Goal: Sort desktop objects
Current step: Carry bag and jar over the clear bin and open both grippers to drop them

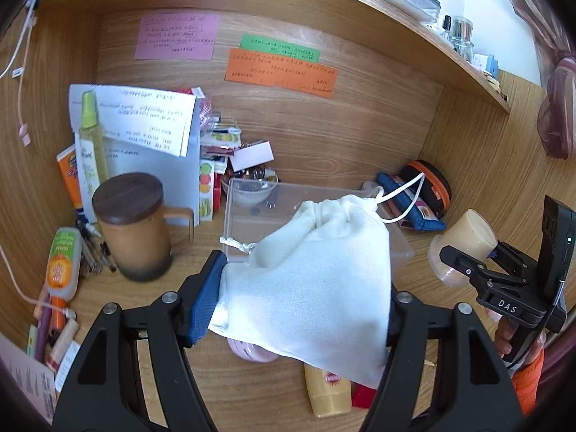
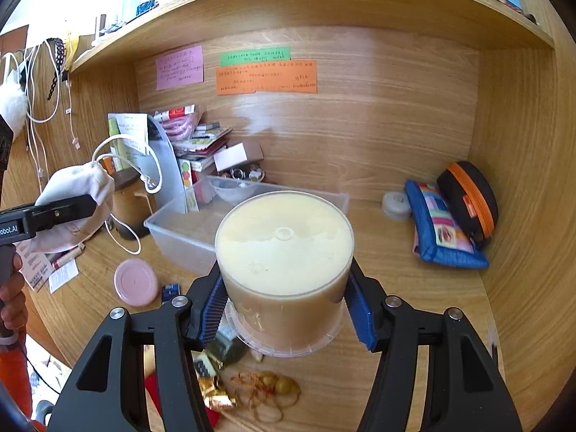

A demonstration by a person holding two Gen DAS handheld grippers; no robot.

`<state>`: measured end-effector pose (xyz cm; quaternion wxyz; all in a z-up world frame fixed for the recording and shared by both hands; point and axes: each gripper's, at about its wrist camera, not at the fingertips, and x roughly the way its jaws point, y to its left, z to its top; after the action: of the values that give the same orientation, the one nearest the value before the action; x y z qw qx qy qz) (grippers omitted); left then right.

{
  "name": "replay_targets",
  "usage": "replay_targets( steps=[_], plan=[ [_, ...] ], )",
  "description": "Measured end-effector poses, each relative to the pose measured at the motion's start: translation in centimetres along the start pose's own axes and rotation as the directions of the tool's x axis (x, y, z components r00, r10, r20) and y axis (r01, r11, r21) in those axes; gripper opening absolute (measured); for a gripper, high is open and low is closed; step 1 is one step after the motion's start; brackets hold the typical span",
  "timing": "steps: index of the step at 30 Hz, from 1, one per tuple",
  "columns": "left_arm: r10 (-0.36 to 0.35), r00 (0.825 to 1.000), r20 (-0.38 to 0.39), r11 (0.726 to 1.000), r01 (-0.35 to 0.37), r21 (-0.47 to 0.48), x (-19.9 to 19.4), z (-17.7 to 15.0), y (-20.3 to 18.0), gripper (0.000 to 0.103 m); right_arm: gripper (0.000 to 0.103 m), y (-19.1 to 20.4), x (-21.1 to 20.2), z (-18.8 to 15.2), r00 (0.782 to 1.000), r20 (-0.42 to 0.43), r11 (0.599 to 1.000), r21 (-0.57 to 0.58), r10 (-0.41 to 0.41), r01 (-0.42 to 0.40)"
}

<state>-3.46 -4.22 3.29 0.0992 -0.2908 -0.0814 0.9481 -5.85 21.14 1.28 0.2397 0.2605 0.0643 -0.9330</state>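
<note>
Left view: my left hand-held gripper is clamped on a white drawstring bag, soft and bulging, held up just in front of the clear plastic box on the bench.

Right view: my right hand-held gripper squeezes a cream tub, upright, box ahead-left; left gripper looks nearer it.

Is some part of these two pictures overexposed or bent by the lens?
Left wrist view: the shelf curves strongly, and the white pouch is nearly washed out. Right wrist view: the top left corner is blown out, and the jar looms large but sharp.
</note>
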Motion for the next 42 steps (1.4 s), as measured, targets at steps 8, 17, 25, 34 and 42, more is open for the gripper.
replay_targets(
  steps=[8, 17, 25, 34, 42],
  plan=[
    [-0.006, 1.0, -0.022, 1.0, 0.006, 0.008, 2.4, 2.9, 0.8, 0.068, 0.056, 0.1, 2.5, 2.5, 1.0, -0.004, 0.999, -0.026, 0.026, -0.026],
    [-0.003, 0.997, -0.08, 0.999, 0.006, 0.04, 6.9, 5.5, 0.9, 0.068, 0.056, -0.3, 7.2, 5.0, 0.997, -0.065, 0.996, -0.063, 0.052, -0.056],
    [-0.004, 0.986, -0.166, 0.997, 0.018, 0.081, 11.8, 6.3, 0.4, 0.068, 0.056, -1.1, 11.5, 5.3, 0.987, -0.154, 0.994, -0.081, 0.055, -0.068],
    [-0.003, 0.966, -0.257, 0.995, 0.028, 0.095, 16.3, 6.4, 0.8, 0.068, 0.056, -1.5, 15.4, 5.2, 0.969, -0.245, 0.99, -0.125, 0.039, -0.071],
    [0.006, 0.944, -0.329, 0.994, 0.03, 0.105, 19.1, 5.7, 1.2, 0.068, 0.056, -1.4, 18.7, 5.2, 0.937, -0.345, 0.978, -0.178, 0.045, -0.113]
  ],
)
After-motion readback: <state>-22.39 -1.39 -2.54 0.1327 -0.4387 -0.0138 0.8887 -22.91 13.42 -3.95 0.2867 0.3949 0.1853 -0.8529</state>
